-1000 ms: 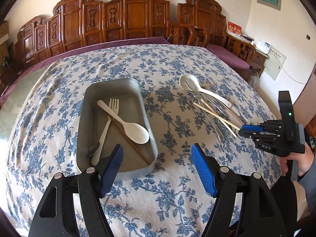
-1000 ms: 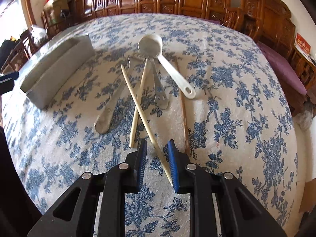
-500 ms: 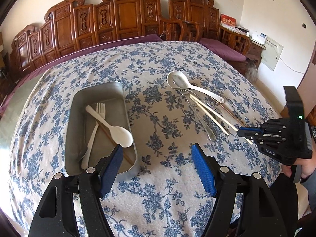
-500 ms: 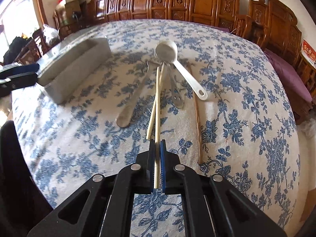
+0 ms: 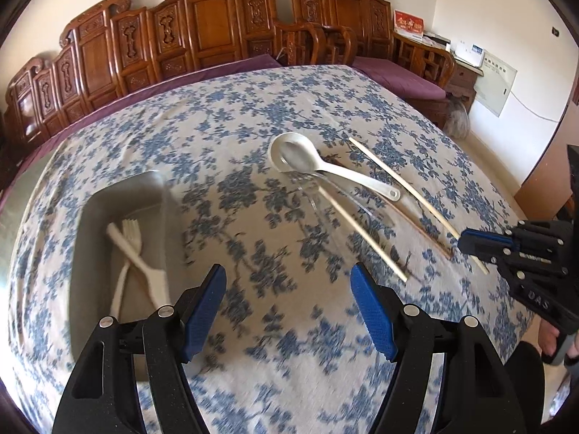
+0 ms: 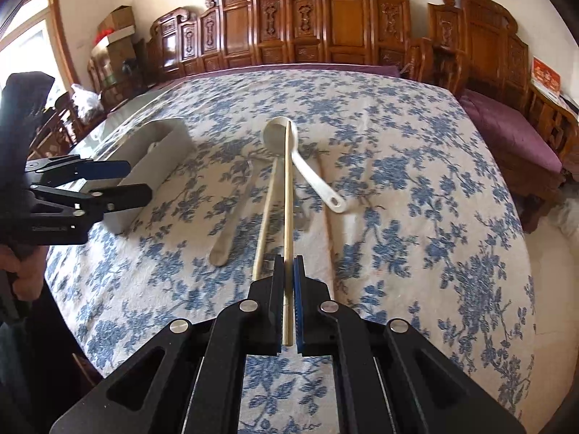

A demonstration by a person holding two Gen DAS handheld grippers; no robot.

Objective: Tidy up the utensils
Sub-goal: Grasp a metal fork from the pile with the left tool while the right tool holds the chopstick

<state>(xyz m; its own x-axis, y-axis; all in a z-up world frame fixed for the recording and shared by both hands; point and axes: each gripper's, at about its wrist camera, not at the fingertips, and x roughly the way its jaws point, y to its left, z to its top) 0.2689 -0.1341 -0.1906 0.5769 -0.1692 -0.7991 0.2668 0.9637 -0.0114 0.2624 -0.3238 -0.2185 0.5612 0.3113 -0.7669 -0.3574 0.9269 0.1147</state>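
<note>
— So, nearest first: what is the right gripper (image 6: 288,264) doing?
— Its jaws are clamped on a pale chopstick (image 6: 287,195), which points out toward the white ladle spoon (image 6: 307,166).
— And the left gripper (image 5: 289,307)?
— Gaping wide with nothing between the pads, above the floral tablecloth (image 5: 253,137).
— Further out?
— A second chopstick (image 6: 263,224), a metal spoon (image 6: 226,238), then the grey tray (image 5: 119,195) holding white utensils.
</note>
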